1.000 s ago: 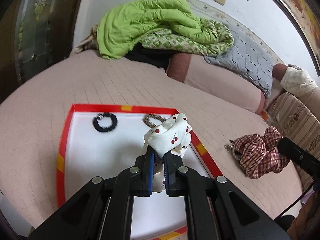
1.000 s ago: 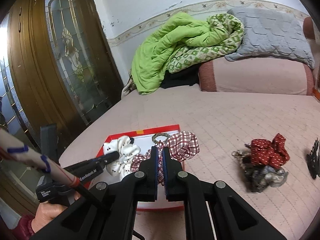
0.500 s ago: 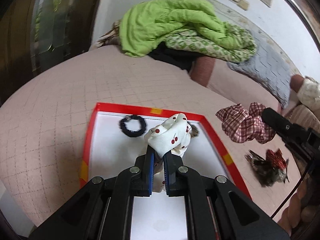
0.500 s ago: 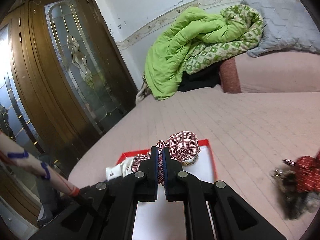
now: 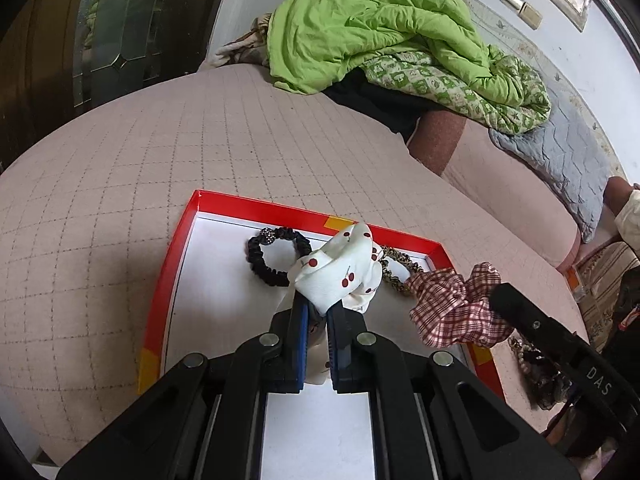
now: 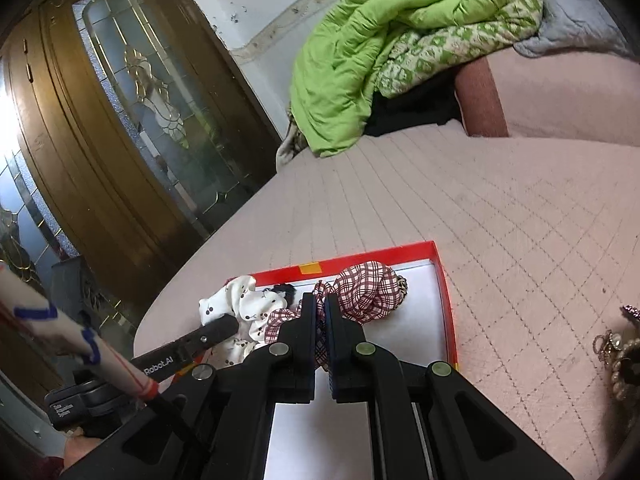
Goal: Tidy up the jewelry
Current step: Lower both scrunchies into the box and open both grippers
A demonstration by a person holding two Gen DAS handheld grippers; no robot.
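— Scrunchies, mostly. See the red tray on the pink bed? White floor, red rim.

— What's in it?

— A black hair tie lies flat near the tray's far rim. Just beside that, toward the far right corner, a gold chain pokes out, partly hidden.

— And the grippers?

— The left gripper is pinched on a white scrunchie with red cherries, holding it up over the tray's middle, in front of the tie. The right gripper is clamped on a plaid scrunchie, red and white, which hangs over the tray's right side. From the right camera the white one sits at the tray's left, the plaid one at its middle.

— Do the two scrunchies touch?

— Close together; I can't tell if they touch.

— Anything outside the tray?

— A dark heap of trinkets on the bed, right of the tray, well apart from it. Behind the tray, at the bed's head, a green quilt is bunched up on a grey pillow.
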